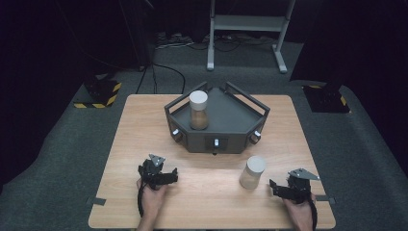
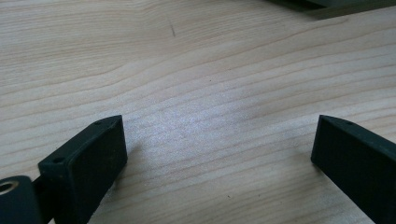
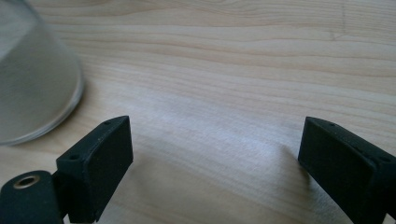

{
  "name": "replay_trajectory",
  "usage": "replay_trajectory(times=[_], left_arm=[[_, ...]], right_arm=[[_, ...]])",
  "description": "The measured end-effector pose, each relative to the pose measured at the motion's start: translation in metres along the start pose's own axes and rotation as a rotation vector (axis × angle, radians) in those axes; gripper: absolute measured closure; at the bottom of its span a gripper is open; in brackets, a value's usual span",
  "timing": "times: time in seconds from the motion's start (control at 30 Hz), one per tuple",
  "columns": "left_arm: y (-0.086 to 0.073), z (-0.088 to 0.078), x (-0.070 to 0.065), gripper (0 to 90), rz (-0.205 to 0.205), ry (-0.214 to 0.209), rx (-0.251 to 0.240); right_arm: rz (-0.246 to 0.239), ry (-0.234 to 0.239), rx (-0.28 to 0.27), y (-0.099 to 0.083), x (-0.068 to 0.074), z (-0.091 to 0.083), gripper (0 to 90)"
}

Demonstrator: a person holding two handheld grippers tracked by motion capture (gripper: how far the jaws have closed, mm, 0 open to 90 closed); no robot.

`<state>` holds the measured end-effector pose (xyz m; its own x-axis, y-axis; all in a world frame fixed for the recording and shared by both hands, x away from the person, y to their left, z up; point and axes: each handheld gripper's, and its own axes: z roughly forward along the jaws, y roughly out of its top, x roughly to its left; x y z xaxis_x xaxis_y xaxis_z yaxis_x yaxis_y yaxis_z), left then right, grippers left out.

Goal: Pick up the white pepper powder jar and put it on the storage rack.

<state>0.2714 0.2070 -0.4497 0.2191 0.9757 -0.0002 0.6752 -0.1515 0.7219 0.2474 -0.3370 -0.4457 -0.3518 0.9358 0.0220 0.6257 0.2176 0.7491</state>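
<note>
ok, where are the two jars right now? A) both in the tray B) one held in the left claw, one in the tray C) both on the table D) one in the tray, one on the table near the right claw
D: one jar stands in the dark tray, the other jar stands on the table just left of the open right claw.

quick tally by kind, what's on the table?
Jars: 2, one in the tray, one on the table
Tray: 1
Grippers: 2, left and right, jaws open, holding nothing
Total: 5
</note>
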Motion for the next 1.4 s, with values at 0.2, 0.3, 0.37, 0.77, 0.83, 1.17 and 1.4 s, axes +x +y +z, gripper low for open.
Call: replay_trajectory(times=[0.2,0.3,0.37,0.77,0.83,1.17,1.4], left_arm=[[0.000,0.000,0.000,3.6,0.000,-0.001,0.000],[0.000,0.000,0.000,3.6,0.000,-0.001,0.000],[0.000,0.000,0.000,3.6,0.000,-0.001,0.000],[0.000,0.000,0.000,3.6,0.000,-0.001,0.000],[0.000,0.000,0.000,3.6,0.000,-0.001,0.000],[0.000,0.000,0.000,3.6,-0.001,-0.002,0.000],[0.000,0.000,0.000,3.6,-0.001,-0.002,0.000]], right_arm=[[-0.035,0.048,-0.013,-0.003,0.002,-0.010,10.0],[-0.053,0.074,-0.015,-0.003,0.006,-0.013,10.0],[-0.062,0.095,-0.020,-0.004,0.008,-0.014,10.0],[-0.093,0.192,-0.053,-0.005,0.020,-0.011,9.3],[-0.092,0.201,-0.062,-0.006,0.022,-0.011,9.3],[-0.097,0.235,-0.096,0.000,0.031,-0.004,10.9],[-0.104,0.247,-0.127,0.004,0.035,-0.003,13.0]])
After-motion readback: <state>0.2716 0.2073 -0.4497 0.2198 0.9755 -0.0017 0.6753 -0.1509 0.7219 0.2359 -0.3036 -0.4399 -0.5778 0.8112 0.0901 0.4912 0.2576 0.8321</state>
